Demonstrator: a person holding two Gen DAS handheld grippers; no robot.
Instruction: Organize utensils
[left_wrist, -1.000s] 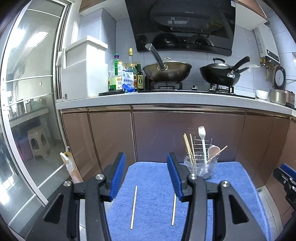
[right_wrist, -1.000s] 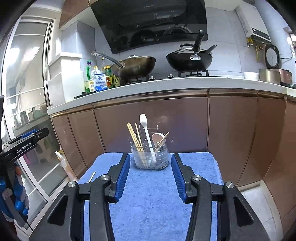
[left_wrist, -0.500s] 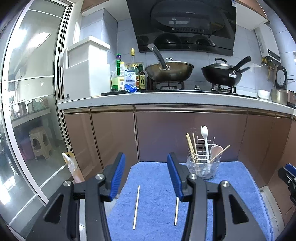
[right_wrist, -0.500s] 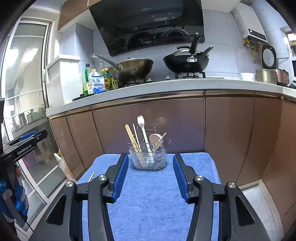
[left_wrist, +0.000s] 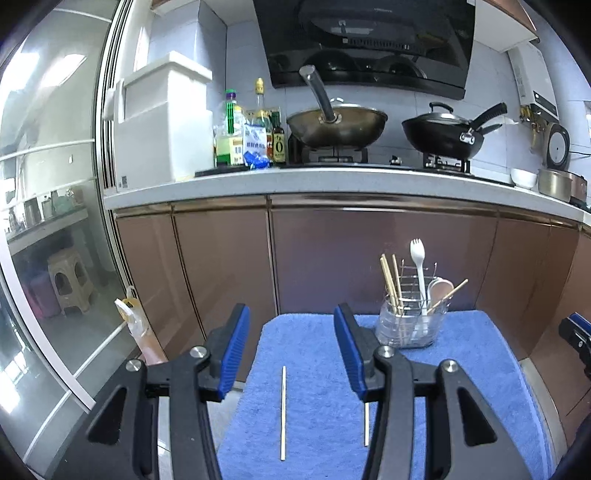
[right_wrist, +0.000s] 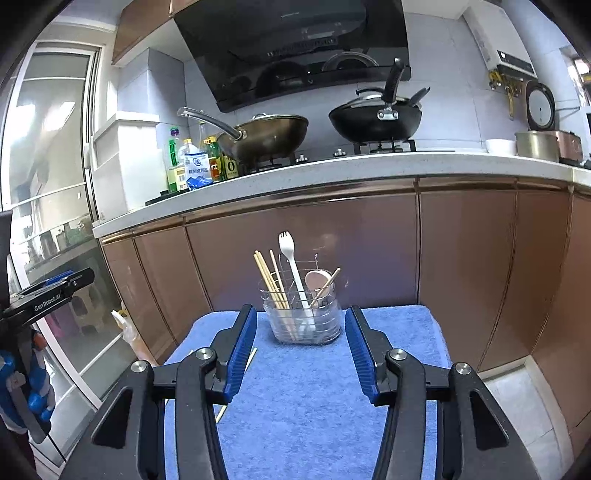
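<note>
Two loose wooden chopsticks lie on a blue towel: one between my left gripper's fingers, the other partly hidden behind the right finger. A clear utensil holder at the towel's far right holds chopsticks, a white spork and a spoon. My left gripper is open and empty above the towel's near part. My right gripper is open and empty, facing the holder. A chopstick shows beside its left finger.
Brown cabinet doors stand just behind the towel under a white counter with two woks, bottles and a white box. A glass sliding door is at the left. A plastic bag stands by the towel's left side.
Both grippers have drawn back and risen slightly; the holder and chopsticks look a little farther. Both stay open and empty.
</note>
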